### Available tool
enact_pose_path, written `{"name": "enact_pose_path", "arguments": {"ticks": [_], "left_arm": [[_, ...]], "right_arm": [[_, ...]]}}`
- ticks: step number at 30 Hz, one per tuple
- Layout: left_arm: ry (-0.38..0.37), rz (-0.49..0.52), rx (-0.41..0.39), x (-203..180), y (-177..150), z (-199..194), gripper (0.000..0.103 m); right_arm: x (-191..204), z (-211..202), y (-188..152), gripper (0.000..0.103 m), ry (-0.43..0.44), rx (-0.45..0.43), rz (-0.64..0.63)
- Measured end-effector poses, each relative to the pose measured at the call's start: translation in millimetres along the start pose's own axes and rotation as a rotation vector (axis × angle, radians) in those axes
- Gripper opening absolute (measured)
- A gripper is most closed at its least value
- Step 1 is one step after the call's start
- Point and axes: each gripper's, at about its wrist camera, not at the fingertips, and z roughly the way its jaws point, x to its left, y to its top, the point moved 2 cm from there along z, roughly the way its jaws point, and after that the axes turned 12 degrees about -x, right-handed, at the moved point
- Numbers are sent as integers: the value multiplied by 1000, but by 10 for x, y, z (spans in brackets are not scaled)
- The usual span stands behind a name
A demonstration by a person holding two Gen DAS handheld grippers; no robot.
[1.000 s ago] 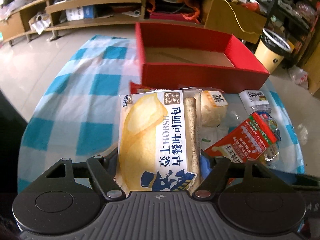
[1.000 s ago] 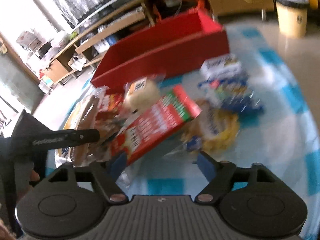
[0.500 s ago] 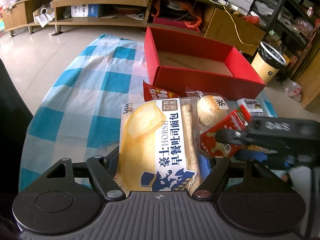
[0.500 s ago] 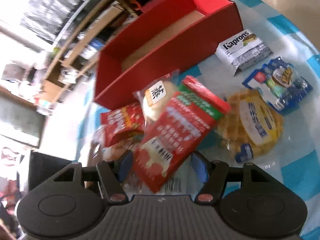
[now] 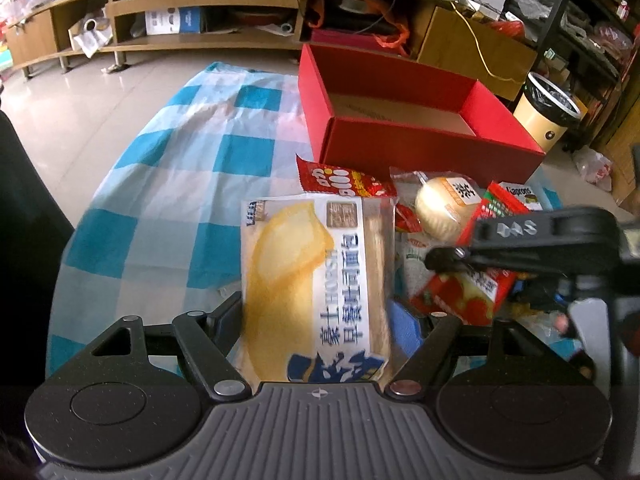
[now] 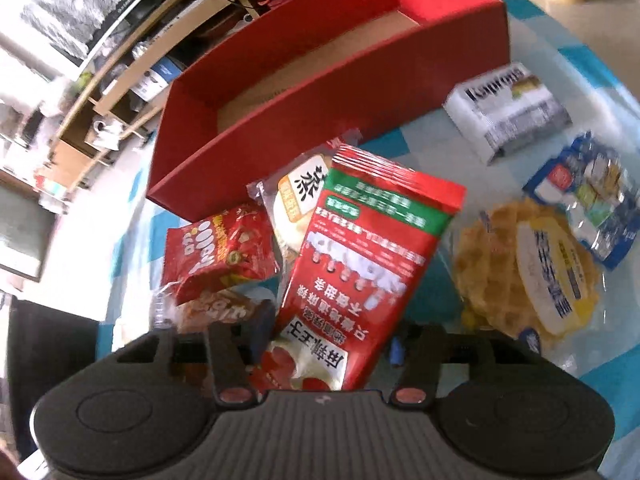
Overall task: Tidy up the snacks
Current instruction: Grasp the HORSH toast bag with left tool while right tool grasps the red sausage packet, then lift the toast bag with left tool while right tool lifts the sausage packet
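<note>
My left gripper (image 5: 320,320) is shut on a yellow-and-white toast bread pack (image 5: 316,280) and holds it above the checked cloth. My right gripper (image 6: 324,340) is shut on a red-and-green snack pouch (image 6: 360,264), lifted over the pile; it also shows in the left wrist view (image 5: 468,292). The open red box (image 5: 412,120) stands behind the snacks, with only its brown floor showing inside; it also shows in the right wrist view (image 6: 320,80). A round bun pack (image 5: 444,208) and a red chip bag (image 5: 340,176) lie in front of it.
A waffle pack (image 6: 528,276), a blue candy bag (image 6: 588,196) and a white Kaprons pack (image 6: 508,112) lie on the blue checked cloth (image 5: 168,184) at the right. A bin (image 5: 548,112) and wooden shelves (image 5: 200,8) stand beyond the table.
My right gripper has lifted the red pouch and come closer to my left gripper. The left gripper with the bread pack has risen and drawn back slightly.
</note>
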Motion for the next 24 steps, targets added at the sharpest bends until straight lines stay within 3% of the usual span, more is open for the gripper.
{"name": "enact_pose_path", "arguments": {"ticks": [5, 8, 12, 15, 16, 18, 22, 24], "left_arm": [[-3, 4, -29, -40, 32, -49, 74], [8, 16, 3, -75, -29, 51, 82], [67, 96, 27, -191, -143, 200, 93], [88, 156, 23, -277, -178, 220, 94], [89, 167, 20, -296, -182, 201, 91], [49, 194, 12, -361, -196, 146, 70], [75, 221, -10, -437, -238, 23, 51], [74, 193, -7, -413, -225, -40, 37]], "right_arm": [[-129, -223, -48, 29, 50, -10, -20], [-200, -365, -95, 16, 79, -25, -46], [-232, -457, -139, 13, 130, -40, -74], [-292, -484, -153, 12, 175, -41, -67], [-316, -504, -154, 11, 191, -42, -56], [-375, -564, -136, 11, 224, -52, -43], [-520, -628, -117, 10, 262, -66, -14], [-591, -624, -136, 10, 279, -65, 7]]}}
